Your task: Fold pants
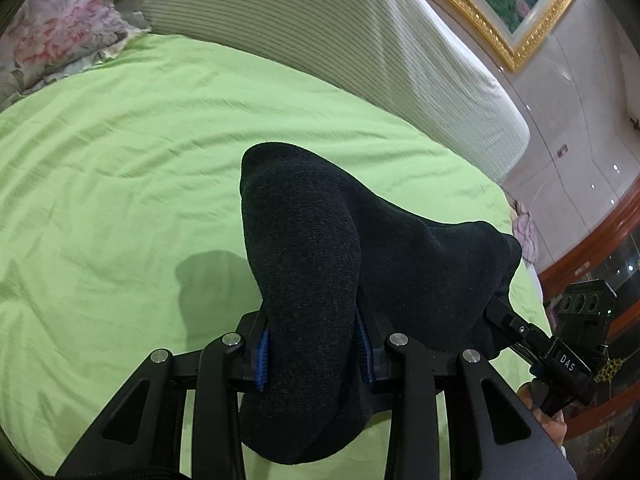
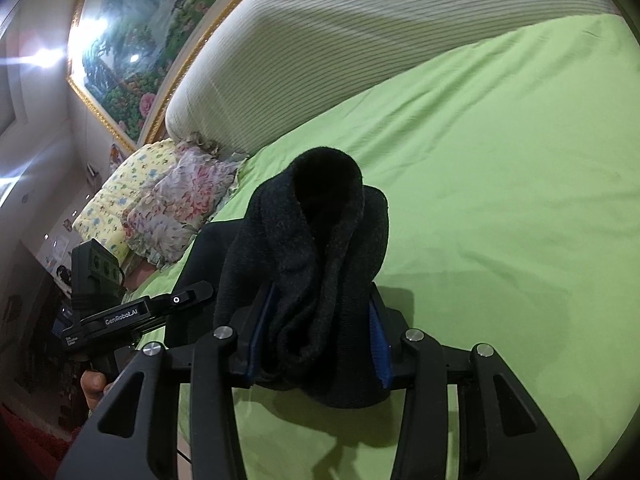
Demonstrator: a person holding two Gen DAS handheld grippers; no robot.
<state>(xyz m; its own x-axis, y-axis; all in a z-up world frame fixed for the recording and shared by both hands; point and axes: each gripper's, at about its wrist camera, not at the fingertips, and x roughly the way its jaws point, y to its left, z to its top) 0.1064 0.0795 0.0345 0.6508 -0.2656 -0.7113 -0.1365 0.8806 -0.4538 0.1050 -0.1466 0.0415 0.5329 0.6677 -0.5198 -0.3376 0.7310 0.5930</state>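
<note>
Pants (image 1: 320,264): dark knit fabric, bunched, held clear above the green sheet (image 1: 120,168); waistband, legs and full outline hidden in the folds. Left gripper (image 1: 314,354): pinched on a thick fold, blue pads (image 1: 262,360) pressed to the cloth, fingertips buried. Right gripper (image 2: 318,344): likewise clamped on a rolled bundle of the same pants, tips covered. Hands mostly cut off at the frame edges. Beyond the sheet: striped cream headboard (image 1: 320,40); beside it, floral pillows (image 2: 176,208). Above the headboard: gold-framed landscape painting (image 2: 132,52), partly washed out by glare.
</note>
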